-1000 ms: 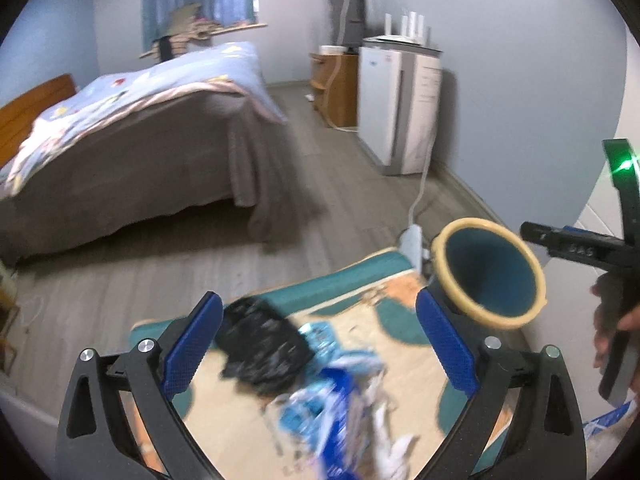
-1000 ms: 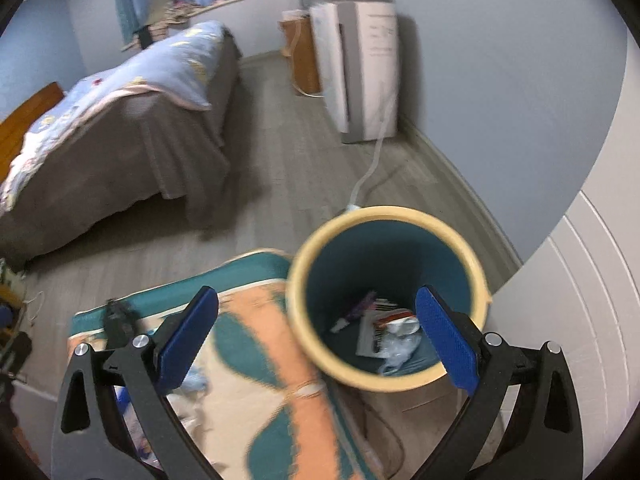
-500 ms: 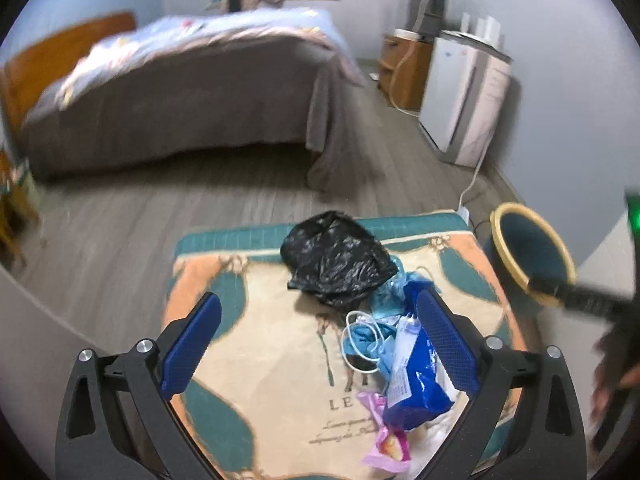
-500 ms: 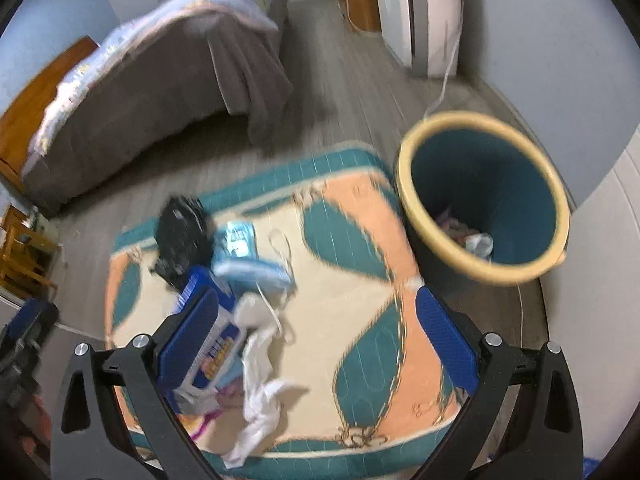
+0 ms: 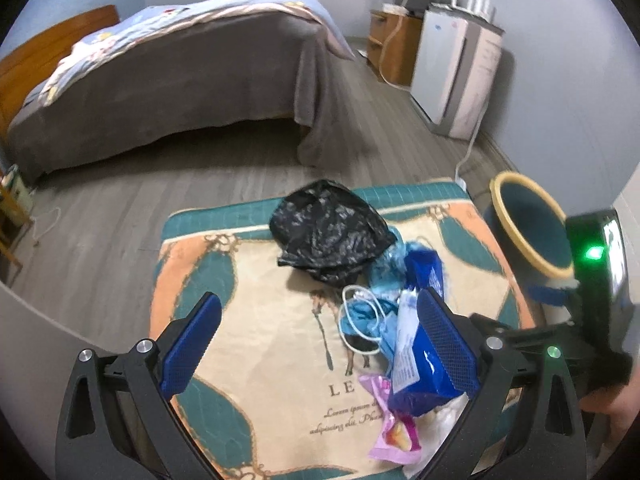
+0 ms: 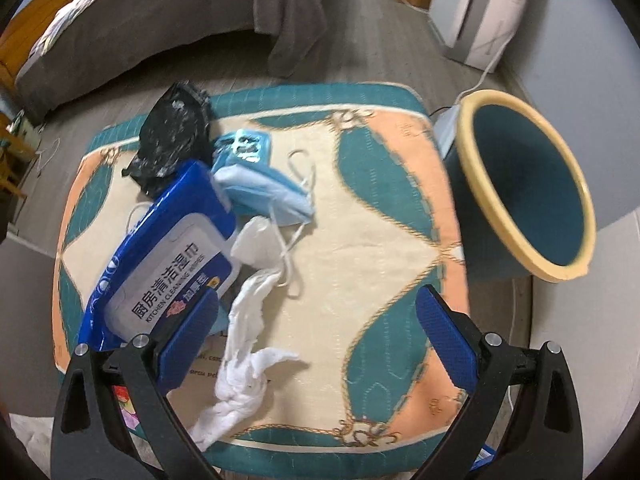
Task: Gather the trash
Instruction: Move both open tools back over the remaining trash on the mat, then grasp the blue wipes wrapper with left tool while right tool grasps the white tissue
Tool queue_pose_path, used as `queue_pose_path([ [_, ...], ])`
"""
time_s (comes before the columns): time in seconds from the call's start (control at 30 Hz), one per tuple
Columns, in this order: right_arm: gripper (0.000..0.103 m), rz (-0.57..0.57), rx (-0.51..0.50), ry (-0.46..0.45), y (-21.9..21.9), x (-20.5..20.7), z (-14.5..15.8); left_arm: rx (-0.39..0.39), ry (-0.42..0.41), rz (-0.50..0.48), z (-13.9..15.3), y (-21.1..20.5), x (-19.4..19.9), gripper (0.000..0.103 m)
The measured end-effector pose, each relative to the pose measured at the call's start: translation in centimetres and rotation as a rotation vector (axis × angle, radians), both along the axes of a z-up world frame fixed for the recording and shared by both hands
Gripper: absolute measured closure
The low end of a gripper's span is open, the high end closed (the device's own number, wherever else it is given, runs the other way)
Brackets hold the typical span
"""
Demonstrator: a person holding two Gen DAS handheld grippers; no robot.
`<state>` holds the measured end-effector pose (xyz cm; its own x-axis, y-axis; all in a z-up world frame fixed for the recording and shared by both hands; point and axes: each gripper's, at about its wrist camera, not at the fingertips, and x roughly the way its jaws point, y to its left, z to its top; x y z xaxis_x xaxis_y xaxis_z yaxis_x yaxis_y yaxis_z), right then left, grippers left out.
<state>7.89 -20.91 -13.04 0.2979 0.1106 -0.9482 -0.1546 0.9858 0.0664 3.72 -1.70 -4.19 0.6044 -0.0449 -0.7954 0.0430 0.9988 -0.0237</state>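
A small rug [image 6: 384, 216] in green, orange and cream lies on the grey wood floor [image 5: 100, 224], and the trash sits in a heap on it. At the far side of the heap is a crumpled black bag [image 5: 328, 236]. Just beside the black bag lies a light blue face mask [image 6: 260, 184] with white strings. A big blue wipes pack [image 6: 168, 260] leans on the heap, touching the mask. Next to the pack is a twisted white tissue [image 6: 244, 352]. A little pink wrapper [image 5: 392, 432] peeks out near the front edge of the rug.

A bin [image 6: 524, 184] with a yellow rim and a dark green inside stands just off the right side of the rug. It looks tipped toward the cameras.

The left hand-held gripper [image 5: 320, 340] hangs over the rug with its blue pads spread wide and nothing between them. The right hand-held gripper [image 6: 316, 336] hangs over the rug too, also spread wide and holding nothing. Its left pad is over the corner of the wipes pack.

Behind the rug is a bed [image 5: 168, 76] with a grey cover. A white machine [image 5: 456, 76] stands by the wall.
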Motion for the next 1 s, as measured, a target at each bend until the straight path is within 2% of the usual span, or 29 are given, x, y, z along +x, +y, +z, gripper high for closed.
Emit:
queue_pose_path([
  [0.13,0.022,0.009,0.055,0.045,0.1,0.5,-1.0,0.014,0.037,-0.017,-0.8,-0.4,0.5,0.006],
  [0.2,0.034,0.012,0.095,0.067,0.2,0.6,-1.5,0.008,0.042,-0.013,-0.9,-0.4,0.8,0.006],
  [0.33,0.05,0.055,0.142,0.127,1.0,1.0,-2.9,0.014,0.051,-0.015,-1.2,-0.7,1.0,0.006],
  [0.4,0.068,0.076,0.154,0.151,1.4,1.1,-3.4,0.023,0.055,-0.022,-1.3,-0.9,1.0,0.006],
  [0.43,0.074,0.082,0.163,0.17,1.6,1.1,-3.8,0.026,0.056,-0.026,-1.4,-0.9,1.0,0.006],
  [0.47,0.092,0.086,0.168,0.186,1.7,1.1,-4.0,0.029,0.058,-0.032,-1.5,-1.0,1.0,0.006],
  [0.5,0.099,0.087,0.167,0.191,1.6,1.0,-4.0,0.03,0.06,-0.038,-1.6,-1.1,1.0,0.006],
  [0.7,0.099,0.034,0.218,0.123,-0.4,1.2,-0.7,-0.005,0.092,-0.153,-2.3,-2.9,0.5,0.01],
  [0.8,0.099,0.012,0.239,0.082,-1.8,1.3,1.1,-0.021,0.141,-0.223,-3.4,-4.3,0.3,0.02],
  [0.87,0.099,-0.004,0.253,0.061,-2.6,1.5,2.0,0.001,0.174,-0.261,-4.5,-5.4,0.2,0.026],
  [0.9,0.099,-0.006,0.253,0.05,-2.8,1.5,2.4,0.024,0.189,-0.283,-5.1,-5.9,0.1,0.031],
  [0.97,0.099,-0.014,0.273,0.041,-3.2,1.5,3.0,0.056,0.206,-0.31,-5.9,-6.6,-0.1,0.05],
  [1.0,0.099,-0.016,0.278,0.042,-3.5,1.7,3.1,0.066,0.223,-0.327,-6.2,-7.0,-0.2,0.066],
])
